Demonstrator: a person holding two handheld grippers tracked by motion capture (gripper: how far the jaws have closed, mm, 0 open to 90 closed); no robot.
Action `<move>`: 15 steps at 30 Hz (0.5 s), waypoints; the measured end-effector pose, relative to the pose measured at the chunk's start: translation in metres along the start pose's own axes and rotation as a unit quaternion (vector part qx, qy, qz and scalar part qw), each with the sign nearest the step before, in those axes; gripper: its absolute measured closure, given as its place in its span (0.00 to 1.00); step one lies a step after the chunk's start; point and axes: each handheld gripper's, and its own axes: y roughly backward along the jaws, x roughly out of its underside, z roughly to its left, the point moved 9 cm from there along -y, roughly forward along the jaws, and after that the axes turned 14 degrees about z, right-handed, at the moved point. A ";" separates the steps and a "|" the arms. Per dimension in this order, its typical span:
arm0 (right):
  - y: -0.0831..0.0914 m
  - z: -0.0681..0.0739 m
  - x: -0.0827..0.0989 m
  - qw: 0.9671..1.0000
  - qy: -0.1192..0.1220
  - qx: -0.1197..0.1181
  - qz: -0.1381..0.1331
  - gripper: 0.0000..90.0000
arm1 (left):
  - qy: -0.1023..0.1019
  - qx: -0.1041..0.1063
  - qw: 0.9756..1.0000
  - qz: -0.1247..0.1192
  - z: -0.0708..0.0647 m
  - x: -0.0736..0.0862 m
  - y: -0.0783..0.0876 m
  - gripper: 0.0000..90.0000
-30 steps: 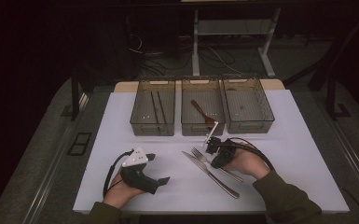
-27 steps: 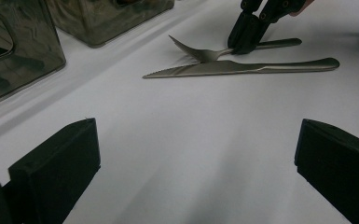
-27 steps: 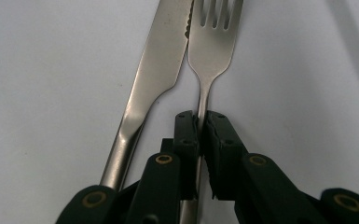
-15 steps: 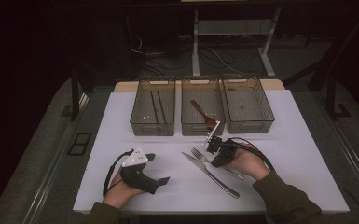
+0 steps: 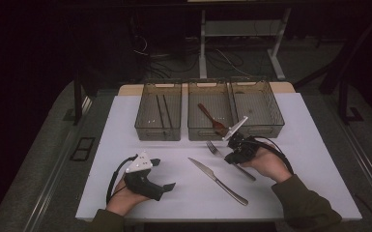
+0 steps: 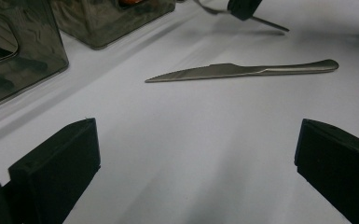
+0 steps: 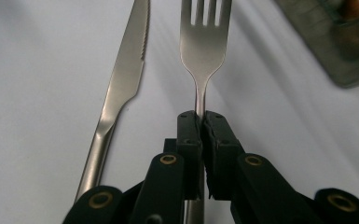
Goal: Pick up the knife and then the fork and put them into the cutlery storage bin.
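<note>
A steel fork point(image 5: 214, 148) points toward the bins, its stem pinched in my right gripper point(image 5: 233, 155), which is shut on it. In the right gripper view the pads point(image 7: 200, 116) clamp the fork point(image 7: 204, 42) just below its neck. The fork's handle point(image 6: 266, 23) hangs slightly above the table with a shadow under it. A steel knife point(image 5: 217, 180) lies flat on the white table to the fork's left, also seen as the knife point(image 7: 121, 84) and the knife point(image 6: 242, 71). My left gripper point(image 5: 163, 174) rests open at the front left; nothing sits between its jaws point(image 6: 196, 135).
Three smoky clear bins stand in a row at the back: the left bin point(image 5: 157, 133) holds dark chopsticks point(image 5: 162, 111), the middle bin point(image 5: 203, 133) a wooden spoon point(image 5: 211, 118), and the right bin point(image 5: 266, 128). Table edges run close beyond both forearms.
My right gripper, shut on the fork, has shifted right and toward the bins, raising the fork slightly off the table. The left gripper and the knife have stayed put.
</note>
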 end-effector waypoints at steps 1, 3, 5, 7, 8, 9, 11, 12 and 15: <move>0.003 -0.003 0.001 1.000 -0.004 0.002 -0.008 0.94 | 0.000 0.001 1.000 -0.002 0.000 0.000 0.000 0.00; 0.010 -0.005 0.001 1.000 -0.012 -0.004 -0.028 0.94 | -0.001 0.001 1.000 -0.003 0.000 0.000 0.000 0.00; 0.016 -0.009 0.001 0.999 -0.021 -0.007 -0.048 0.94 | -0.001 0.002 1.000 -0.004 0.000 -0.001 0.000 0.00; 0.023 -0.014 0.002 0.997 -0.029 -0.007 -0.067 0.94 | -0.001 0.003 1.000 -0.004 0.000 -0.001 -0.001 0.00; 0.026 -0.016 0.003 0.997 -0.030 -0.010 -0.076 0.94 | -0.002 0.003 1.000 -0.002 -0.001 0.000 -0.001 0.00; 0.029 -0.018 0.004 0.996 -0.035 -0.009 -0.083 0.94 | -0.002 0.004 1.000 -0.003 -0.001 -0.001 -0.001 0.00; 0.035 -0.023 0.005 0.994 -0.041 -0.007 -0.100 0.94 | -0.003 0.005 1.000 -0.006 -0.002 -0.001 -0.001 0.00; 0.037 -0.026 0.006 0.993 -0.045 -0.006 -0.108 0.94 | -0.004 0.005 1.000 -0.006 -0.002 -0.001 -0.001 0.00; 0.047 -0.033 0.007 0.989 -0.055 -0.007 -0.139 0.94 | -0.002 0.006 1.000 -0.005 -0.002 -0.001 -0.001 0.00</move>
